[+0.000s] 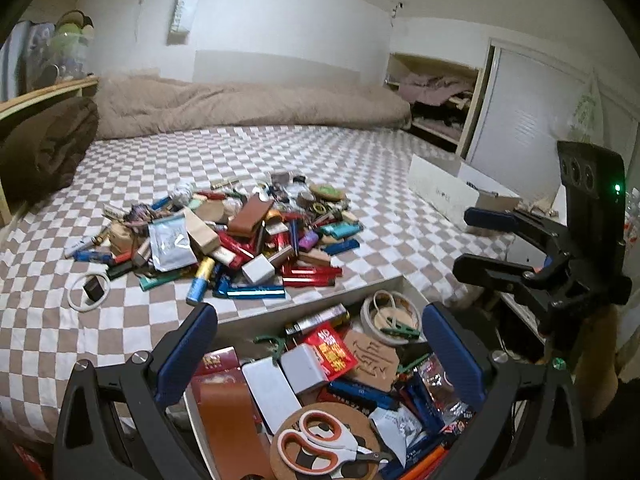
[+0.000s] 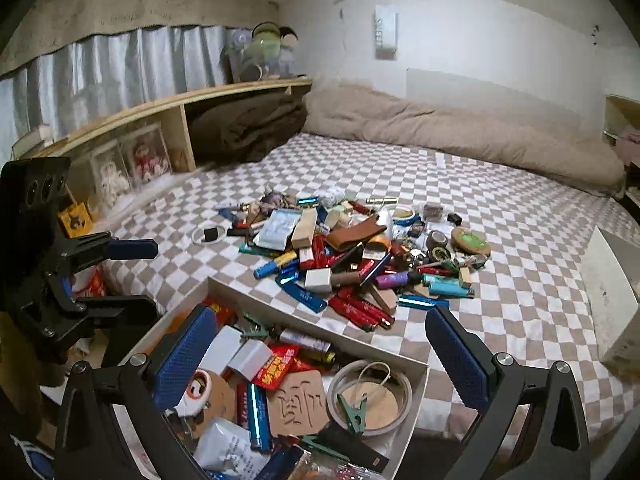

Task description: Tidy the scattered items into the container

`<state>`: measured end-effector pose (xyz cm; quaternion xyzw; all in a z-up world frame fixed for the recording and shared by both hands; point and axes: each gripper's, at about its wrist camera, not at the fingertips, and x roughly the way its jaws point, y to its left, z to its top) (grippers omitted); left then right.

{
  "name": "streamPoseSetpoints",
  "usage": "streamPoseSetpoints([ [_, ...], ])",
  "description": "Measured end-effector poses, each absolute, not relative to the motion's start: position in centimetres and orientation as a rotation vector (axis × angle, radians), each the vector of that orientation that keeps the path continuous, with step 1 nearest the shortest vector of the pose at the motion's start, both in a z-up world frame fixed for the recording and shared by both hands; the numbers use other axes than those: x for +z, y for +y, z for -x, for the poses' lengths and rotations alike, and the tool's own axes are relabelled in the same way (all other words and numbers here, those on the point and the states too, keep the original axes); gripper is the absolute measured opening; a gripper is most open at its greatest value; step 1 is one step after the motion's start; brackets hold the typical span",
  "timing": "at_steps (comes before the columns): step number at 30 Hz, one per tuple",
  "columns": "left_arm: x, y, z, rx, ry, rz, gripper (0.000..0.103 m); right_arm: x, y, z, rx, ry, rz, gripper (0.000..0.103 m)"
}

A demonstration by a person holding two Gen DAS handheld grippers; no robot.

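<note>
A pile of scattered small items (image 1: pixel 240 236) (lighters, packets, boxes, tape rolls) lies on the checkered bed; it also shows in the right wrist view (image 2: pixel 356 256). A white open box (image 1: pixel 320 304) at the bed's front edge holds several items, including scissors (image 1: pixel 328 444) and a tape roll (image 2: pixel 370 396). My left gripper (image 1: pixel 320 356) is open and empty above the box. My right gripper (image 2: pixel 320 360) is open and empty above the same box (image 2: pixel 420 392). Each gripper appears in the other's view, the right (image 1: pixel 480 240) and the left (image 2: pixel 132 276).
A beige duvet (image 1: pixel 240 108) lies along the far wall and a brown folded blanket (image 1: pixel 44 144) at the left. A white shoebox (image 1: pixel 440 192) stands at the bed's right edge. A wooden shelf (image 2: pixel 160 120) with display cases runs along the left.
</note>
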<state>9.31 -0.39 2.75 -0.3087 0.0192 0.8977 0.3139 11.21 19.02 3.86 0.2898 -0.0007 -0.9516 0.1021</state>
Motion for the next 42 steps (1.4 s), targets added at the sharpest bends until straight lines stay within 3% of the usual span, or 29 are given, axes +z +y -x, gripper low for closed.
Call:
streamPoseSetpoints([
  [15,3.1,-0.7,-9.6,2.49,0.025,0.729,0.103,3.2,20.0,-12.3,-2.963,-0.111,-0.825,0.103],
  [42,1.5,0.0,-8.9,2.611,0.092,0.775,0.103,2.1,19.8,-12.5,-3.006,-0.056,-0.851,0.103],
])
